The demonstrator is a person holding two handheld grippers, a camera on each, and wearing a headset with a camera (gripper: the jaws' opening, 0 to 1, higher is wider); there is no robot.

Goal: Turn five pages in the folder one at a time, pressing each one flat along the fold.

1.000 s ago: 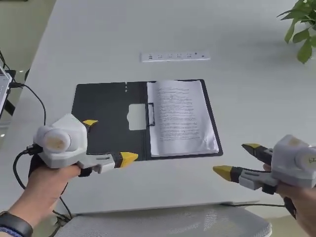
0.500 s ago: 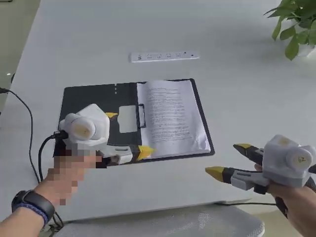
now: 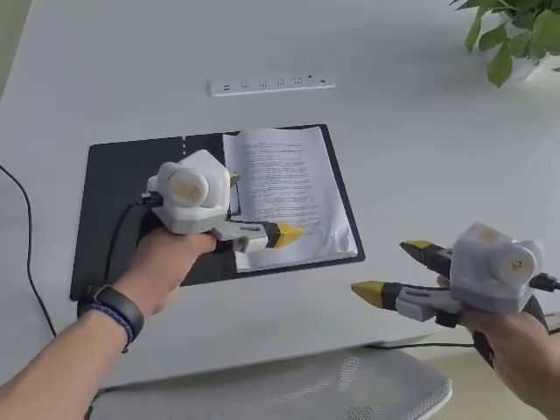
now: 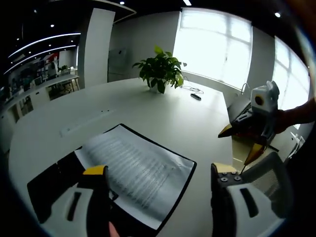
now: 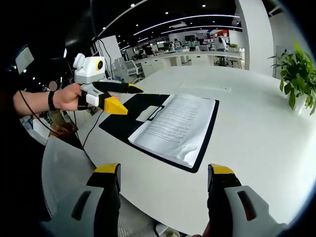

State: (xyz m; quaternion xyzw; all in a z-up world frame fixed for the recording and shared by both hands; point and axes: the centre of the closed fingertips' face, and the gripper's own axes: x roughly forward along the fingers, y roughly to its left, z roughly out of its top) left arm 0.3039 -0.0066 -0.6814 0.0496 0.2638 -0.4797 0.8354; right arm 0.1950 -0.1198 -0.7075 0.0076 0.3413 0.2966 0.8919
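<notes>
A black folder [image 3: 122,210] lies open on the white table, with a stack of printed pages [image 3: 289,188] on its right half. My left gripper [image 3: 259,207] hovers open over the folder's middle, one yellow tip above the lower left part of the pages. In the left gripper view the pages [image 4: 133,165] lie between and beyond its open jaws [image 4: 159,170]. My right gripper [image 3: 392,269] is open over bare table to the right of the folder, near the front edge, holding nothing. The right gripper view looks across its open jaws [image 5: 164,169] at the folder [image 5: 123,116] and pages [image 5: 175,123].
A white power strip [image 3: 271,85] lies beyond the folder. A potted plant [image 3: 512,35] stands at the far right. A grey mesh chair back [image 3: 280,389] sits below the table's front edge. A black cable [image 3: 22,227] runs at the left.
My left gripper has moved right from the table's front left to over the folder, near the pages. The right gripper has stayed about where it was. The head camera has shifted.
</notes>
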